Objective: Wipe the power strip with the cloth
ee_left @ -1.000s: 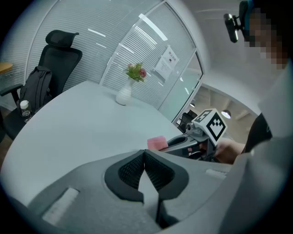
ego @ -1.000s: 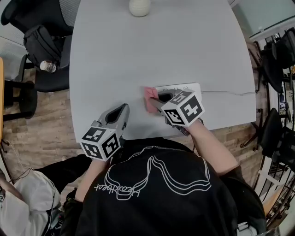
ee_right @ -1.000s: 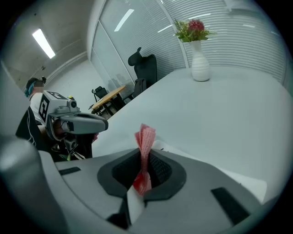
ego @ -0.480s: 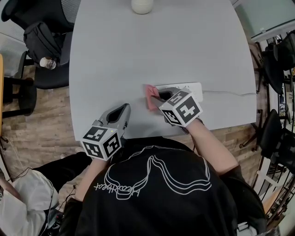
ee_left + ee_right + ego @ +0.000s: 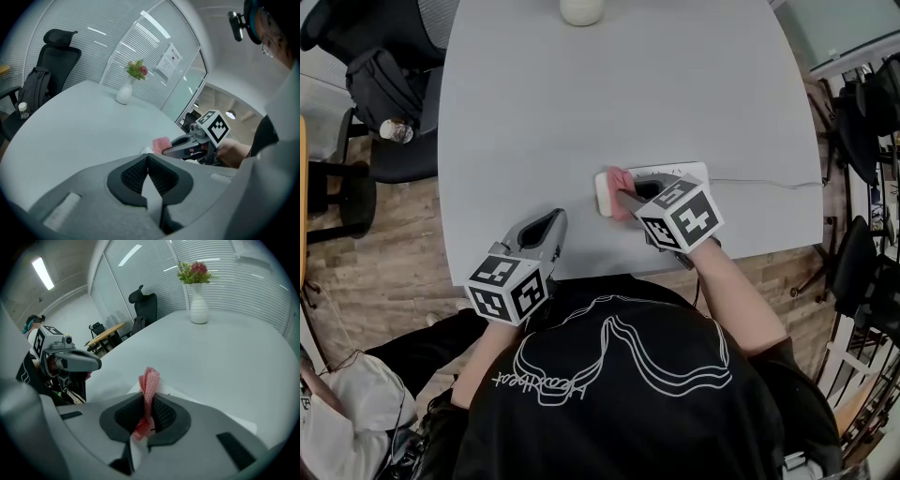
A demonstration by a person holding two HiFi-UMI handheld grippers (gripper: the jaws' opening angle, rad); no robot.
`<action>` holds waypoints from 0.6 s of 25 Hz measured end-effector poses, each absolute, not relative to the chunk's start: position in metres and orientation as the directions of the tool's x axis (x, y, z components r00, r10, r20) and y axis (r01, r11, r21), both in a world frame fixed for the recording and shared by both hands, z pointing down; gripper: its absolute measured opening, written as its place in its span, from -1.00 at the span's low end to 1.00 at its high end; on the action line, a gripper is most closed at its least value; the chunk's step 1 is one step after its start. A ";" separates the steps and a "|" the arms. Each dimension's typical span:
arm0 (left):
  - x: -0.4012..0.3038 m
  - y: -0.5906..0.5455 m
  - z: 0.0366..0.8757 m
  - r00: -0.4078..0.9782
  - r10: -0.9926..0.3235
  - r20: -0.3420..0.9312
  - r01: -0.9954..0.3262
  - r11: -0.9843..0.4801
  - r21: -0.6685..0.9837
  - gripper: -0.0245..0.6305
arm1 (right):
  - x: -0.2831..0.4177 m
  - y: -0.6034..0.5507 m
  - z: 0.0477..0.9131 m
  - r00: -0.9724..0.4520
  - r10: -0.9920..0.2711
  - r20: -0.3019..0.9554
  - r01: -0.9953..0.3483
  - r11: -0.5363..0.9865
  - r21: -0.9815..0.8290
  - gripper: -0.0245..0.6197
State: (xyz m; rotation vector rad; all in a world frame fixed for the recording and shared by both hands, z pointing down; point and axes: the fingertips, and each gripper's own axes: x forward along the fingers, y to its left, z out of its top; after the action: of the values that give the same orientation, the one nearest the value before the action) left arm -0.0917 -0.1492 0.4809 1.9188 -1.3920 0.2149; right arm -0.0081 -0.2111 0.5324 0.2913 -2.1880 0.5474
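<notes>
Head view — right gripper (image 5: 626, 195) holds one cloth (image 5: 620, 178) on one power strip (image 5: 603, 194).

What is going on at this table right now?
A person holds a gripper in each hand. The right gripper is shut on a pink cloth, which lies on the white power strip near the front edge of the table. The left gripper is shut on nothing, apart from the strip.

The white power strip (image 5: 604, 194) lies flat, the pink cloth (image 5: 622, 183) bunched on its left part.
</notes>
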 end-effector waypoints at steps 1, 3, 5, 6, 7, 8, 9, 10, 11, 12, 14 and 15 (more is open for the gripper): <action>-0.091 -0.149 0.481 0.398 -0.749 0.529 -0.875 -0.136 0.466 -0.88 | -0.005 -0.213 0.532 -0.618 -0.024 0.786 -0.394 0.874 -0.283 -0.79; -0.088 -0.149 0.482 0.402 -0.747 0.530 -0.873 -0.138 0.467 -0.88 | 0.003 -0.217 0.533 -0.611 -0.036 0.791 -0.412 0.868 -0.278 -0.79; -0.087 -0.149 0.484 0.407 -0.744 0.530 -0.872 -0.142 0.469 -0.88 | 0.009 -0.221 0.533 -0.602 -0.052 0.797 -0.428 0.863 -0.267 -0.79; -0.087 -0.149 0.484 0.409 -0.743 0.530 -0.871 -0.145 0.470 -0.88 | 0.013 -0.223 0.533 -0.598 -0.060 0.799 -0.435 0.862 -0.261 -0.79; -0.086 -0.150 0.485 0.412 -0.742 0.529 -0.870 -0.147 0.471 -0.88 | 0.016 -0.225 0.534 -0.594 -0.068 0.802 -0.443 0.859 -0.256 -0.78; -0.085 -0.150 0.485 0.414 -0.741 0.529 -0.869 -0.150 0.472 -0.88 | 0.020 -0.227 0.534 -0.590 -0.074 0.804 -0.451 0.856 -0.253 -0.78; -0.084 -0.150 0.485 0.418 -0.739 0.528 -0.868 -0.152 0.473 -0.88 | 0.024 -0.229 0.534 -0.587 -0.080 0.805 -0.460 0.852 -0.251 -0.79; -0.084 -0.151 0.485 0.421 -0.738 0.527 -0.867 -0.156 0.474 -0.88 | 0.028 -0.230 0.534 -0.585 -0.085 0.807 -0.469 0.847 -0.250 -0.79; -0.083 -0.152 0.485 0.425 -0.737 0.526 -0.865 -0.159 0.475 -0.88 | 0.031 -0.232 0.534 -0.583 -0.090 0.808 -0.477 0.843 -0.250 -0.78; -0.083 -0.152 0.485 0.428 -0.735 0.525 -0.864 -0.163 0.476 -0.88 | 0.033 -0.233 0.534 -0.580 -0.095 0.809 -0.485 0.839 -0.249 -0.78; -0.081 -0.153 0.485 0.435 -0.733 0.524 -0.862 -0.171 0.476 -0.88 | 0.040 -0.237 0.534 -0.574 -0.106 0.812 -0.498 0.832 -0.244 -0.78; -0.080 -0.154 0.486 0.438 -0.731 0.523 -0.862 -0.176 0.476 -0.88 | 0.044 -0.238 0.535 -0.570 -0.112 0.814 -0.505 0.829 -0.240 -0.78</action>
State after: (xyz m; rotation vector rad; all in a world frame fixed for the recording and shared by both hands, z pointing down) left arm -0.0797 -0.1539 0.4858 1.9517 -1.3397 0.2237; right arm 0.0441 -0.2382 0.5347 0.4509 -2.1379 0.5749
